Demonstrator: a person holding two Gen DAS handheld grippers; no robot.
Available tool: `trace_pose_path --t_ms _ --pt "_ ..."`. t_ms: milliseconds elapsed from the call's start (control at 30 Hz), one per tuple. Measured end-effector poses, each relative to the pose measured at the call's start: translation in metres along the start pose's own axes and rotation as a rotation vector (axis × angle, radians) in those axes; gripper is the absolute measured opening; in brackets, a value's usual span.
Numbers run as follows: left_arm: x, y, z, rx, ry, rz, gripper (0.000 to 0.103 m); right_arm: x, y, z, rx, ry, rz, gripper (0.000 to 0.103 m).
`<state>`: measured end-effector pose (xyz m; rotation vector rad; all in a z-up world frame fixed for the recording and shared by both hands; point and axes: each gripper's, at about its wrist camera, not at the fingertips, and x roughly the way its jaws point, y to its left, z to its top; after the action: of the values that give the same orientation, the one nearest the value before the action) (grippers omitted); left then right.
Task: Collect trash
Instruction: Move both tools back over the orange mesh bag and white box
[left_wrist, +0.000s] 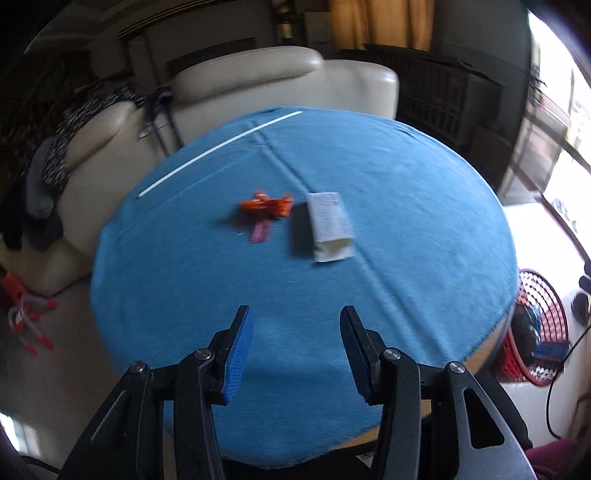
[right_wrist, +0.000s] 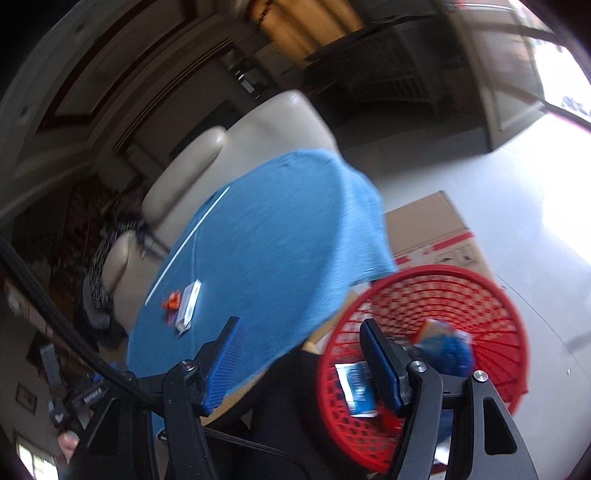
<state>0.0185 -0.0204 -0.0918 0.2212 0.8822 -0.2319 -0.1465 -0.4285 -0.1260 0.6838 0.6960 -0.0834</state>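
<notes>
In the left wrist view a white carton (left_wrist: 330, 226) lies on its side on the blue tablecloth (left_wrist: 424, 221), with an orange wrapper (left_wrist: 266, 205) and a small pink scrap (left_wrist: 260, 232) just left of it. My left gripper (left_wrist: 296, 321) hovers over the near part of the cloth, open and empty, well short of the trash. In the right wrist view my right gripper (right_wrist: 300, 334) is open and empty, over the rim of a red mesh basket (right_wrist: 491, 295) that holds a blue packet (right_wrist: 356, 387) and other blue packaging (right_wrist: 448, 347). The carton (right_wrist: 189, 304) and orange wrapper (right_wrist: 172, 300) show far off.
A cream sofa (left_wrist: 280, 81) stands behind the table, with dark clothes (left_wrist: 48, 184) heaped on its left arm. The red basket (left_wrist: 543, 328) sits on the floor at the table's right edge. A cardboard box (right_wrist: 432, 229) lies behind the basket. A white strip (left_wrist: 218, 147) crosses the cloth's far left.
</notes>
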Motion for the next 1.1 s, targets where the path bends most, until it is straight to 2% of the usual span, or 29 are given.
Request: trace_pose_path --t_ms 267,467,700,900,1100 --pt "0.016 0.041 -0.007 -0.079 0.006 0.032 0.05 0.061 0.088 0.005 -0.192 0.122 0.016 0.069" --pt "0.037 0.079 -0.016 -0.154 0.029 0.06 0.05 0.117 0.141 0.007 -0.291 0.215 0.011 0.069" --pt "0.053 0.115 -0.021 -0.185 0.031 0.14 0.05 0.198 0.197 0.008 -0.374 0.326 -0.005 0.069" --pt "0.061 0.143 -0.029 -0.217 0.046 0.177 0.05 0.272 0.237 0.001 -0.424 0.4 -0.053 0.069" --pt "0.065 0.166 -0.031 -0.264 0.072 0.198 0.05 0.319 0.261 -0.01 -0.474 0.433 -0.143 0.069"
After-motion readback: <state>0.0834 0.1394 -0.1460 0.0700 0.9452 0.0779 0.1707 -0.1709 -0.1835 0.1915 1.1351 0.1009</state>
